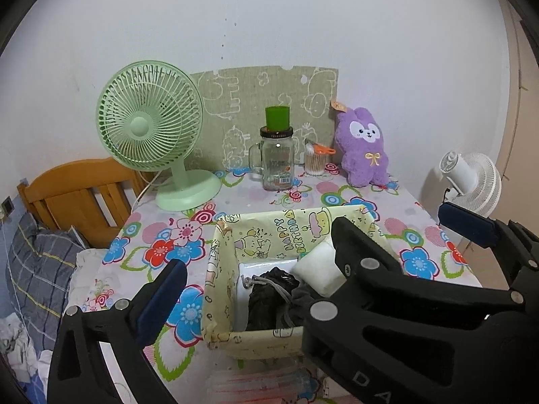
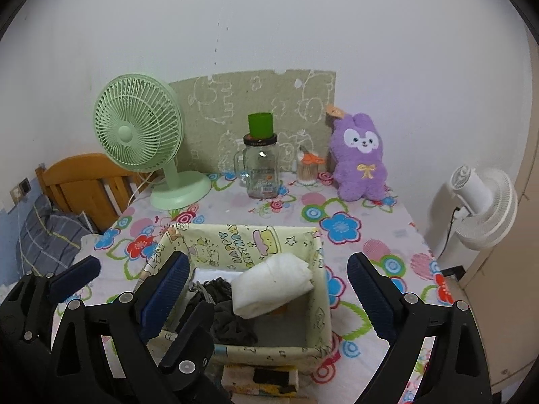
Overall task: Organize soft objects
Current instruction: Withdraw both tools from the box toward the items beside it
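Right wrist view: both tongs, right gripper (image 2: 269, 286) and left gripper (image 1: 310, 245), are held apart above the box (image 2: 323, 303), nothing clamped; white cloth (image 2: 273, 286) and dark pouch (image 2: 219, 289) are seen inside it.

A home bedroom: a worktop under a flowered plastic cloth (image 1: 269, 202) stands against a white wall. Left of it are an orange wooden bed headboard (image 1: 77, 188) and a grey plaid pillow (image 1: 40, 262); a purple plush rabbit (image 1: 365, 148) sits at its back.

Box at the table's near middle, other things along the back wall
In the box (image 2: 313, 306): folded cloth (image 2: 273, 289) right of the drawstring bag (image 2: 215, 289). Behind, from left: fan (image 2: 141, 134), jar (image 2: 261, 171), cotton swabs (image 2: 306, 171), plush toy (image 2: 358, 161)
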A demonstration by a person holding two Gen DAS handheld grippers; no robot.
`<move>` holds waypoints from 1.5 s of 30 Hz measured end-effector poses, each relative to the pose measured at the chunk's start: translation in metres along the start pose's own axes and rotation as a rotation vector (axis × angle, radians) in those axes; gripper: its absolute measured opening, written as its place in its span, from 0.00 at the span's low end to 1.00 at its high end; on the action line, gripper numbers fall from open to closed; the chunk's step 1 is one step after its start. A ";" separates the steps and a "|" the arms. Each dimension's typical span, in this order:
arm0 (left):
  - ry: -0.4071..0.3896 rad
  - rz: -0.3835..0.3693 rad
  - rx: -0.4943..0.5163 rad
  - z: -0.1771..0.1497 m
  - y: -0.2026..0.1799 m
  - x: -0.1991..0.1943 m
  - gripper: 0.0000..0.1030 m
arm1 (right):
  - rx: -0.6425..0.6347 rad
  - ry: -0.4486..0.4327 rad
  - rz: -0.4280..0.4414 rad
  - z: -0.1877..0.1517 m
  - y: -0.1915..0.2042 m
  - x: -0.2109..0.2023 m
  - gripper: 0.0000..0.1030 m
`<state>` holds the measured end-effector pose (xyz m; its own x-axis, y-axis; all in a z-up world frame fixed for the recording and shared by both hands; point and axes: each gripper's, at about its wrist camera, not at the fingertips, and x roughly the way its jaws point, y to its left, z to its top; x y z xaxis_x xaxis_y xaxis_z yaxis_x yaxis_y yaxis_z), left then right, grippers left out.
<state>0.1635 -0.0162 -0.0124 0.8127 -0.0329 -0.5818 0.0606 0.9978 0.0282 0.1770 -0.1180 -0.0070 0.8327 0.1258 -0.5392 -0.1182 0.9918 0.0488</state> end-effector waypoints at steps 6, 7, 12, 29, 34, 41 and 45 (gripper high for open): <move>-0.018 -0.016 -0.008 -0.003 0.000 -0.017 1.00 | -0.003 -0.024 -0.001 -0.002 0.001 -0.021 0.94; -0.018 -0.018 -0.009 -0.003 0.000 -0.021 1.00 | -0.003 -0.025 0.001 -0.003 0.001 -0.024 0.94; -0.028 -0.014 -0.005 -0.007 -0.001 -0.035 1.00 | -0.001 -0.039 0.012 -0.007 0.002 -0.040 0.94; -0.089 -0.013 0.006 -0.033 -0.012 -0.085 1.00 | 0.003 -0.092 -0.030 -0.034 0.004 -0.098 0.95; -0.090 -0.014 0.012 -0.046 -0.017 -0.093 1.00 | 0.012 -0.088 -0.033 -0.049 0.000 -0.107 0.95; -0.083 -0.030 0.019 -0.068 -0.023 -0.098 1.00 | 0.000 -0.076 -0.042 -0.070 -0.001 -0.114 0.94; -0.081 -0.039 0.016 -0.077 -0.023 -0.100 1.00 | -0.006 -0.079 -0.038 -0.079 -0.001 -0.117 0.94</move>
<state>0.0367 -0.0312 -0.0173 0.8538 -0.0773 -0.5147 0.1020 0.9946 0.0199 0.0366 -0.1353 -0.0103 0.8767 0.0894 -0.4727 -0.0885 0.9958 0.0243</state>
